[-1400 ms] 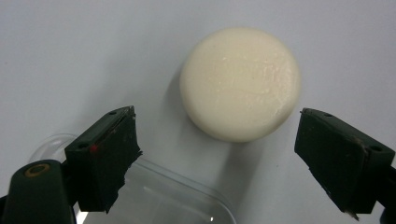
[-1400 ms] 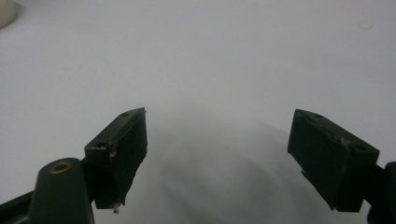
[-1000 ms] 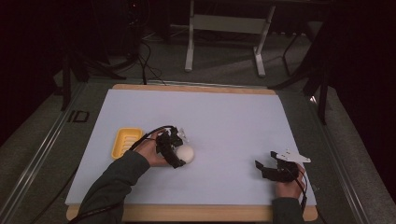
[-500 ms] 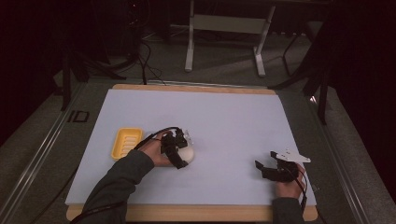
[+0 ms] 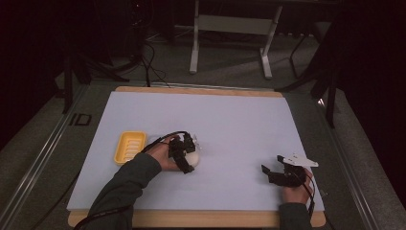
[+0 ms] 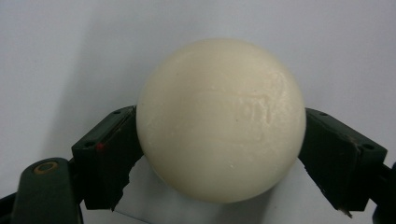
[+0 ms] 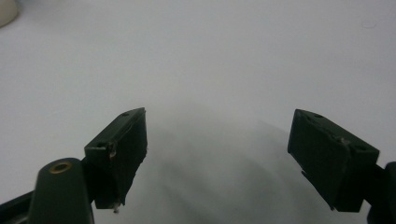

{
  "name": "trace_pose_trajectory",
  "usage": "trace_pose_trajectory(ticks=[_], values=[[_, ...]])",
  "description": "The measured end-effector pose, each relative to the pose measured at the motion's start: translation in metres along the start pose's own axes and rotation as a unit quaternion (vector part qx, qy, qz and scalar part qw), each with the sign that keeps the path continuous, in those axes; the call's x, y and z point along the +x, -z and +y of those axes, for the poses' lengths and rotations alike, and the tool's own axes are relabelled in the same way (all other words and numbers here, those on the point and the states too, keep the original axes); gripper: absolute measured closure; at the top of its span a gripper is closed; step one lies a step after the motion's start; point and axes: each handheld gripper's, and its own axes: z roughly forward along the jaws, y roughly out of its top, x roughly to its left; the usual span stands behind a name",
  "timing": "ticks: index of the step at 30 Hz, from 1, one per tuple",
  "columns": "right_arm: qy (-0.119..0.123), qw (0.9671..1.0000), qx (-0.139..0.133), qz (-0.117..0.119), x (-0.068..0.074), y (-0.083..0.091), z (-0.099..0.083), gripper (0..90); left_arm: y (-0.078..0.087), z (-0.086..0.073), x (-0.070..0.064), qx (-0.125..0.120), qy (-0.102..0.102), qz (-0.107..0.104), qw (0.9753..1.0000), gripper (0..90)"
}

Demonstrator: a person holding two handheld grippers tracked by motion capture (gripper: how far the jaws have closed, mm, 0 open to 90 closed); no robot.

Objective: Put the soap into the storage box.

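Soap (image 6: 220, 121), a round cream-white bar with faint raised lettering on its face, sits clamped in the left gripper (image 6: 219, 163): the two black jaws press against its left and right flanks, with the pale sheet showing behind and below it. From the high view the left gripper (image 5: 184, 154) is near the left-centre of the table, the soap (image 5: 192, 158) a small white lump at its tip, resting on or just above the sheet; which of the two cannot be told. Just to the left of that hand lies a yellow soap dish (image 5: 129, 146), ribbed inside, apart from the soap and the gripper. The light blue-grey sheet (image 5: 225, 124) covers most of the wooden table (image 5: 201, 89). Well apart, toward the near right corner, the right gripper (image 5: 276, 175) rests low over the sheet with its grey plate on top; in its own view the right gripper (image 7: 217, 149) has its jaws spread wide with nothing between them, only bare sheet
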Motion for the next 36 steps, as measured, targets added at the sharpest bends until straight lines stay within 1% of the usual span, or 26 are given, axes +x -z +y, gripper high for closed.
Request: trace_pose_trajectory(ticks=[1,5,6,7,9,14,18,24,30,36], values=[[0.000,1.0000,0.000,0.000,0.0000,0.0000,0.0000,19.4,-0.0002,0.0002,0.0001,-0.001,0.000,-0.003,1.0000,17.4],[0.000,1.0000,0.001,0.000,0.0001,-0.0001,0.0000,19.4,-0.0021,0.0019,-0.0016,0.005,-0.002,-0.002,1.0000,19.0],[-0.001,1.0000,0.001,0.000,0.0001,-0.0001,0.0000,19.4,-0.0023,0.0025,-0.0015,0.009,-0.007,0.001,0.9999,19.1],[-0.001,1.0000,0.000,0.000,-0.0001,-0.0001,0.0000,19.4,-0.0028,0.0029,-0.0016,0.010,-0.008,0.001,0.9999,19.4],[-0.001,1.0000,0.000,0.000,-0.0001,-0.0001,0.0000,19.3,-0.0027,0.0031,-0.0009,0.006,-0.003,0.000,1.0000,20.2],[-0.001,1.0000,0.001,0.000,0.0001,-0.0002,0.0001,19.4,-0.0033,0.0040,-0.0008,0.005,-0.005,0.000,1.0000,20.8],[-0.001,1.0000,0.002,0.000,0.0001,-0.0005,0.0002,19.4,-0.0032,0.0048,-0.0008,0.009,-0.006,0.001,0.9999,21.3],[-0.001,1.0000,0.002,0.000,0.0001,-0.0005,0.0002,19.4,-0.0029,0.0063,-0.0014,0.014,-0.001,0.001,0.9999,22.8],[-0.001,1.0000,0.002,0.001,0.0000,-0.0004,0.0002,19.4,-0.0025,0.0072,-0.0022,0.016,-0.006,0.004,0.9998,23.1],[-0.001,1.0000,0.002,0.000,0.0001,-0.0004,0.0001,19.4,-0.0020,0.0065,-0.0012,0.019,-0.006,0.003,0.9998,23.2]])
